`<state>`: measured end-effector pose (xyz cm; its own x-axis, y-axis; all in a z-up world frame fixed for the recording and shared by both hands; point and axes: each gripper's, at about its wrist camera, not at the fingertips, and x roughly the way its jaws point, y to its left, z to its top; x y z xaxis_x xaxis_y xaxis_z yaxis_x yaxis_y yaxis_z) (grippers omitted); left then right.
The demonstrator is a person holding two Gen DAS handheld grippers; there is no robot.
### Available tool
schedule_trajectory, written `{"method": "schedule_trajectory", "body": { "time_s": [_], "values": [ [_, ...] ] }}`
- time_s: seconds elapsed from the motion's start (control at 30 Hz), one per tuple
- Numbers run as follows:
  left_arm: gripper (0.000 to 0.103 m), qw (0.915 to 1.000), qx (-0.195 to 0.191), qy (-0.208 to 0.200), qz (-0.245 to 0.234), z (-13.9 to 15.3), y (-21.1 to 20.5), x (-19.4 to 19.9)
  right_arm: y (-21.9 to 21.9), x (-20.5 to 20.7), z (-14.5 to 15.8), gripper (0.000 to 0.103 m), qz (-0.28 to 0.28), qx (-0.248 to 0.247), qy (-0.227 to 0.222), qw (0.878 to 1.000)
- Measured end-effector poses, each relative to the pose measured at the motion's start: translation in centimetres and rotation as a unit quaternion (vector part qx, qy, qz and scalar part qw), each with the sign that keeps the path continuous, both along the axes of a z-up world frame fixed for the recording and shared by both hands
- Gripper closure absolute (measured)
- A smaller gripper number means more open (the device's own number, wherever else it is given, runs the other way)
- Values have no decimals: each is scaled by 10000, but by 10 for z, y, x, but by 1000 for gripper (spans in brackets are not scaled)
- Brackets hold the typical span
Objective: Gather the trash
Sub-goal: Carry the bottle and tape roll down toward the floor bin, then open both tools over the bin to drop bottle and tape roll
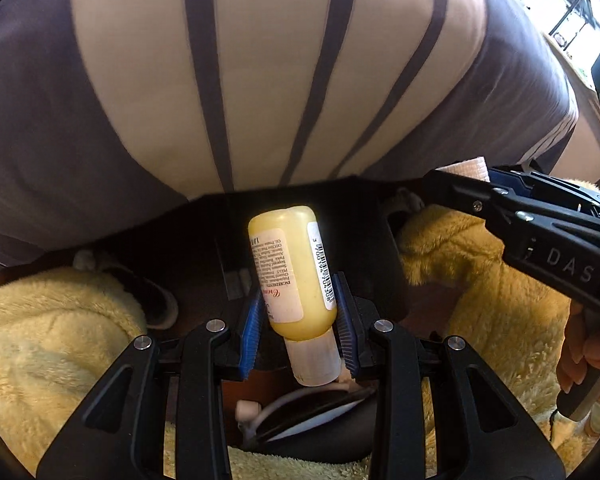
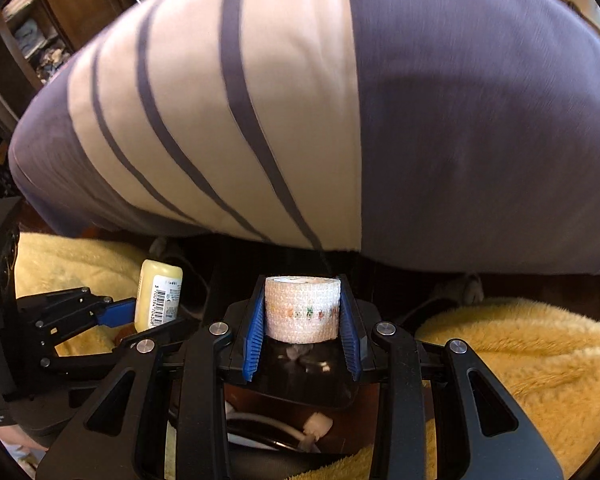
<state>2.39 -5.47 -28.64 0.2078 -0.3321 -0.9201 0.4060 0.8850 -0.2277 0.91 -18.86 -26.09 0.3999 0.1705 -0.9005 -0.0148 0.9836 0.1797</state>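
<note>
Bottle [image 1: 296,268]: smooth, semi-glossy yellow plastic, paper label, white plastic cap. Bandage roll [image 2: 302,307]: woven, crinkled cloth, matt. Gripper pads [image 2: 255,334]: blue ribbed rubber; frames matt black plastic with bright metal screws. Bedcover [image 2: 440,120]: smooth matt cloth. Fleece blanket [image 2: 520,360]: shaggy, yellow.

Both sets of jaws are full: the left gripper [image 1: 300,320] is clamped on the yellow bottle [image 1: 296,272], the right gripper [image 2: 302,320] on the bandage roll [image 2: 302,306]. Straight ahead the striped bed cover [image 1: 260,80] bulges out like a wall, blocking forward travel. Yellow fleece [image 2: 520,360] crowds both flanks. Only the dark gap [image 1: 204,248] beneath the bed edge lies open, and the two grippers sit near each other.
</note>
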Motion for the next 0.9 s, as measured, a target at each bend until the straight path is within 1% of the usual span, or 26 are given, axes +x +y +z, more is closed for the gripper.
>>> {"method": "schedule_trajectory", "body": {
  "time_s": [0.13,0.43,0.5,0.57,0.67,0.77,0.8,0.87,0.9],
  "values": [
    [71,9998,39,190,-49,-11,-2,1,1,5,-12,69,9,70,199,9998],
    [72,9995,39,301,-39,-18,-1,3,1,12,-18,68,47,179,275,9995],
    [67,9995,30,314,-10,-17,0,3,1,12,-17,64,31,172,264,9995],
    [60,9996,44,284,19,-17,2,3,0,12,-16,52,-6,154,233,9996],
    [54,9997,65,234,64,-14,3,2,-2,11,-10,46,-79,134,165,9997],
    [44,9998,115,141,123,-8,5,2,-6,10,-4,41,-164,89,67,9998],
    [42,9998,128,103,144,-6,6,2,-7,9,-2,39,-192,68,33,9998],
    [33,9997,156,5,180,0,8,2,-10,8,3,31,-260,15,-51,9996],
    [31,9996,178,-64,198,4,9,2,-12,8,4,29,-281,-7,-79,9996]
  ]
}}
